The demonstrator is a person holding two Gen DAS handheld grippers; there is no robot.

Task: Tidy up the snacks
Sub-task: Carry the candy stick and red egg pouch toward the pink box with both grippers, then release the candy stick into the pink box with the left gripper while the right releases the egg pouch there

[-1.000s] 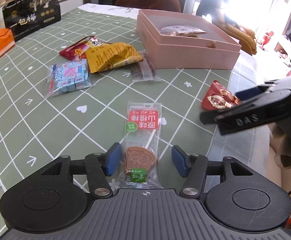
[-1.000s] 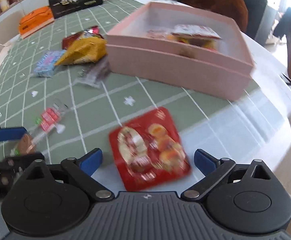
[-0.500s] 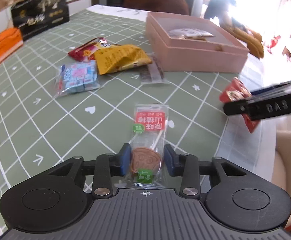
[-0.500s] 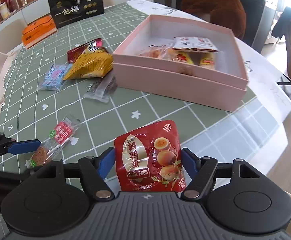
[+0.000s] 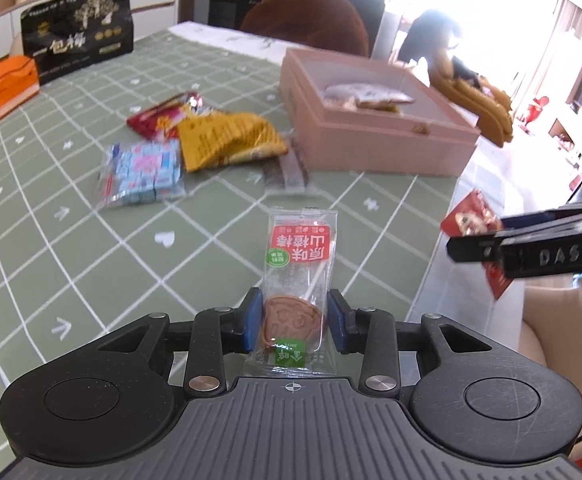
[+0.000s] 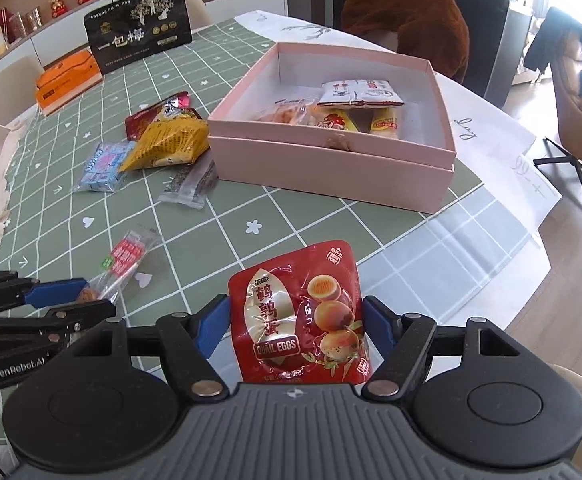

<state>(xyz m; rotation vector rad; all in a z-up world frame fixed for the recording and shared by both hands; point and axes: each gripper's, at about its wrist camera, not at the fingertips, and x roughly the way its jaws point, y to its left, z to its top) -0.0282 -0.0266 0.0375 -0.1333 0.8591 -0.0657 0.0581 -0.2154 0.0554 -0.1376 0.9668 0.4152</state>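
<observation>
- The task looks partly done: the pink box (image 6: 331,160) on the table (image 6: 291,216) already holds several packets at its far side, with bare floor space around them.
- The right gripper (image 6: 295,320) has its jaws closed at a medium width on the quail-egg pouch (image 6: 299,312), a glossy red foil-like bag with a printed egg picture, lifted clear of the tablecloth in front of the box.
- The left gripper (image 5: 293,320) has its jaws drawn narrow onto the hawthorn lollipop packet (image 5: 297,276), a clear crinkly sleeve with a red label, a thin white stick and a flat brown disc at the gripped end; its far end seems raised off the cloth.
- Left to sort, by my judgement: the yellow crumpled bag (image 6: 167,144), the red packet (image 6: 155,114) under it, the blue-and-pink candy pack (image 6: 105,166) in clear film, and a dark bar in a transparent wrapper (image 6: 191,184), all clustered just left of the box.
- The black standing pouch (image 6: 139,28) and the orange carton (image 6: 69,80) sit well apart at the table's far end; whether they belong to the task I cannot tell.
- The table covering is a smooth green checked cloth with small white shapes.
</observation>
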